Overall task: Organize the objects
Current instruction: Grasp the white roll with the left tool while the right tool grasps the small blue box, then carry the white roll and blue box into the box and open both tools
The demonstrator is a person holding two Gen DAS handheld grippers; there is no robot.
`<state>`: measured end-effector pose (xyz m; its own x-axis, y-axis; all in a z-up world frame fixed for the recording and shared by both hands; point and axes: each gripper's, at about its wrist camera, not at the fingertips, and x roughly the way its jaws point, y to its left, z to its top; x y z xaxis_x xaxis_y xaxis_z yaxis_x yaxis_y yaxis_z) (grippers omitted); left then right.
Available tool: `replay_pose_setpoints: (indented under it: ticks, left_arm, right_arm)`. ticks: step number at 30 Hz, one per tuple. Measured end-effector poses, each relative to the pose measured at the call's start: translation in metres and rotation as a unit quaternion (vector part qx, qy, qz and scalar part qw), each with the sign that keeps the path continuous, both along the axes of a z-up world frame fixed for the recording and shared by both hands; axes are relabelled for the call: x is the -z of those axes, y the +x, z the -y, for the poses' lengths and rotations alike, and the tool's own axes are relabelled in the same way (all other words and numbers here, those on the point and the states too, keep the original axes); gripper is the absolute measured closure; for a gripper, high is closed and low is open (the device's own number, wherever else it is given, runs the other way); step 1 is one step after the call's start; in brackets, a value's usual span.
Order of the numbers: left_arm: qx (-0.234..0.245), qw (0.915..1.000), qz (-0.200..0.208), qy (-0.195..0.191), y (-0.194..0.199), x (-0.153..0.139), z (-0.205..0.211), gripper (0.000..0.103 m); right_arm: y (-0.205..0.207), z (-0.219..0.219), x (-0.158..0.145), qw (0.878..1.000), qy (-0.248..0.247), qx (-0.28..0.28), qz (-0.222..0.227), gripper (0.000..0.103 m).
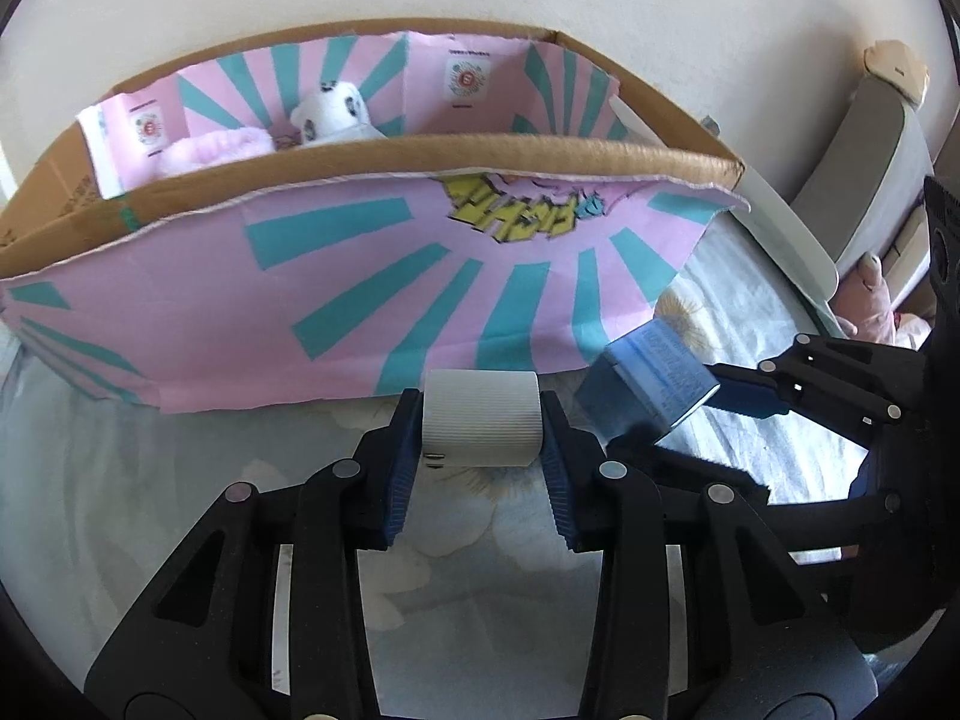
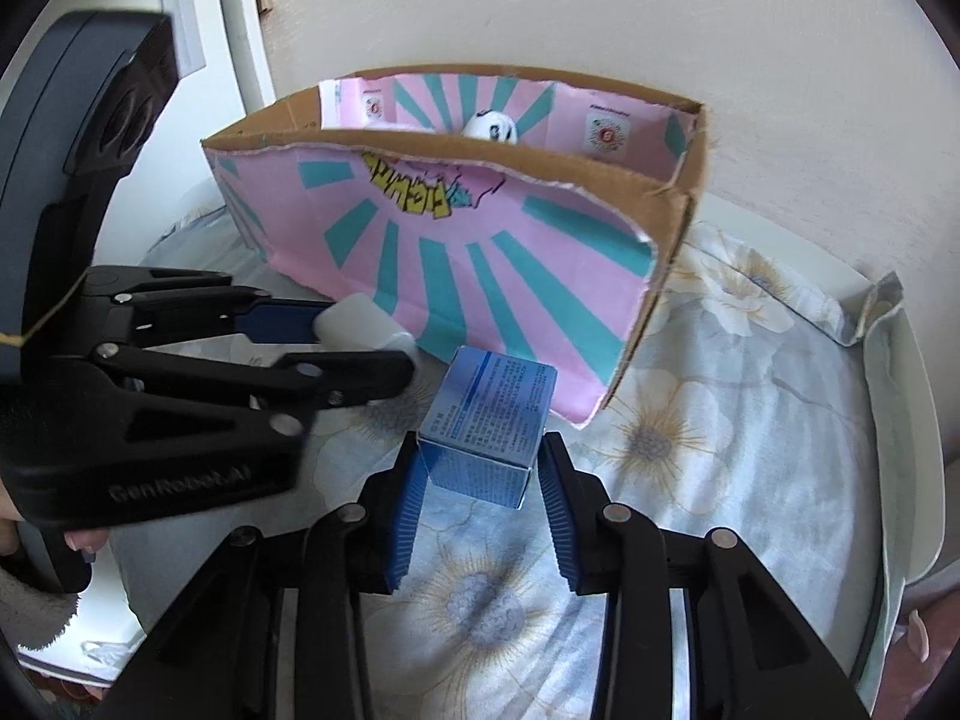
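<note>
My left gripper [image 1: 480,417] is shut on a white ribbed cylinder [image 1: 480,420], pads pressed on both its ends, just in front of the cardboard box [image 1: 540,147]. The box has a pink and teal lining, and its front flap [image 1: 300,300] hangs down toward me. To the right, my right gripper [image 1: 666,414] is shut on a small blue carton [image 1: 648,378]. In the right wrist view the blue carton [image 2: 486,432] sits tilted between the right gripper's [image 2: 480,462] blue pads, near the cardboard box [image 2: 600,171] corner. The left gripper [image 2: 366,342] holds the white cylinder [image 2: 360,321] at the left.
Inside the box lie a white plush toy [image 1: 330,111] and a pink fluffy item [image 1: 210,147]. Everything rests on a floral bedsheet [image 2: 720,420] with a white raised edge [image 2: 912,420] at the right. The wall stands right behind the box. A pink soft thing [image 1: 870,300] lies far right.
</note>
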<state>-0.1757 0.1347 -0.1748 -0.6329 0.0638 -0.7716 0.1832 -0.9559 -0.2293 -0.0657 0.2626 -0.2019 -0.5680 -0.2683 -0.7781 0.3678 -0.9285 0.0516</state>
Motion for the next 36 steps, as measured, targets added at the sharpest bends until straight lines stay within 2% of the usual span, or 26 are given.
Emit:
replay_pose_setpoints:
  ticks: [6, 10, 17, 23, 30, 36]
  left_arm:
    - [-0.018, 0.9997, -0.012, 0.014, 0.019, -0.022, 0.013, 0.069]
    - [-0.034, 0.999, -0.015, 0.026, 0.034, -0.047, 0.024, 0.069]
    - [-0.059, 0.9975, -0.017, 0.035, 0.072, -0.102, 0.055, 0.069]
    - [-0.055, 0.9981, -0.026, 0.007, 0.099, -0.142, 0.079, 0.069]
    - [-0.05, 0.9973, -0.052, 0.008, 0.112, -0.164, 0.118, 0.069]
    - [-0.026, 0.998, -0.057, 0.011, 0.097, -0.171, 0.154, 0.069]
  right_arm:
    - [0.008, 0.006, -0.015, 1.0, -0.004, 0.021, -0.011, 0.069]
    - [0.013, 0.01, -0.038, 0.999, -0.012, 0.045, -0.018, 0.069]
    - [0.021, 0.025, -0.102, 0.994, -0.018, 0.095, -0.041, 0.069]
    - [0.038, 0.037, -0.15, 0.989, -0.019, 0.131, -0.065, 0.069]
    - [0.039, 0.05, -0.164, 0.982, -0.024, 0.169, -0.079, 0.069]
    - [0.027, 0.062, -0.168, 0.979, -0.006, 0.184, -0.085, 0.069]
